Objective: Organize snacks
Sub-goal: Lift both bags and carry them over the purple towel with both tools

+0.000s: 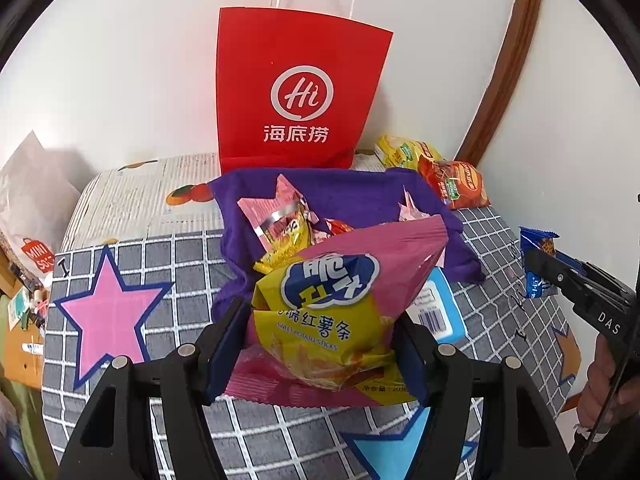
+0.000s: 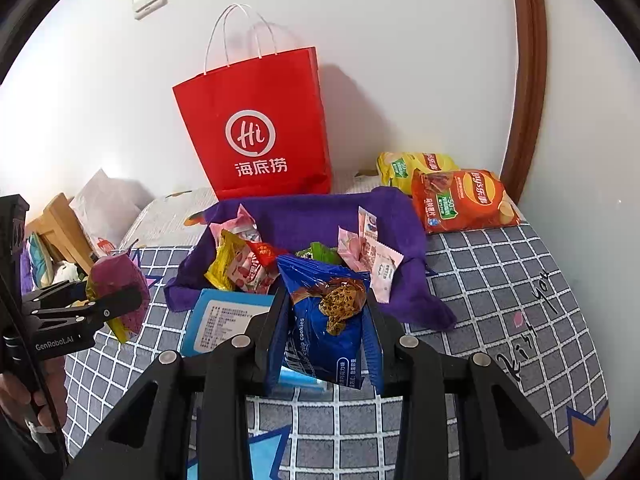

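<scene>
While each hand carries a packet, the left tongs (image 1: 320, 344) are clamped on the lower part of a pink and yellow bag of sweet potato sticks (image 1: 340, 304), and the right tongs (image 2: 326, 340) are pinched narrow on a blue packet of chocolate chip cookies (image 2: 326, 320). Both packets stand upright between the pads, long axis pointing up and away from the cameras. Straight ahead of both tongs, and just beyond the held packets, lies the purple cloth basket (image 2: 312, 212), already holding several small snacks, with a red paper bag (image 2: 260, 128) standing behind it against the wall. The basket looks to be the drop point, and both hands seem about equally near it, the left packet's top already overlapping its front rim in the left view. A light blue pack (image 2: 224, 320) lies on the checked surface (image 2: 500, 280) just before the basket, and two chip bags (image 2: 460, 196) rest beside its far right corner.
</scene>
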